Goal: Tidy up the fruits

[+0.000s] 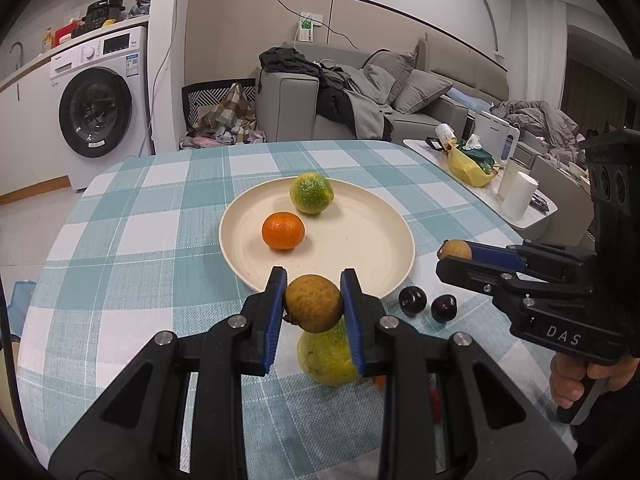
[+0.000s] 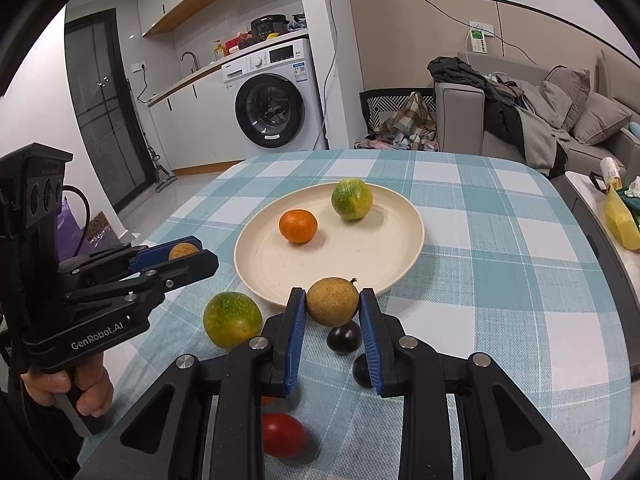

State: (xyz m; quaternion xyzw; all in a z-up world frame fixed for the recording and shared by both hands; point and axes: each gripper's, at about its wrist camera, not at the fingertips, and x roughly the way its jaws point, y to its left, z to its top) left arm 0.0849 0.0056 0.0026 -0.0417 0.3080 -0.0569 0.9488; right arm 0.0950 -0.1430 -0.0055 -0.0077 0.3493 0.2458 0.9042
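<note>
Fruits are mid-transfer: each gripper, left (image 1: 313, 303) and right (image 2: 332, 301), is clenched on a small brown fruit held just short of the plate (image 1: 360, 248), so next likely comes carrying both over the rim and releasing

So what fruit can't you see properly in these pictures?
- Green-yellow citrus: left wrist view, the left gripper and its brown fruit cover much of it.
- Two dark fruits: right wrist view, partly behind the right gripper.
- Red fruit: right wrist view, fingers cover its top.
</note>
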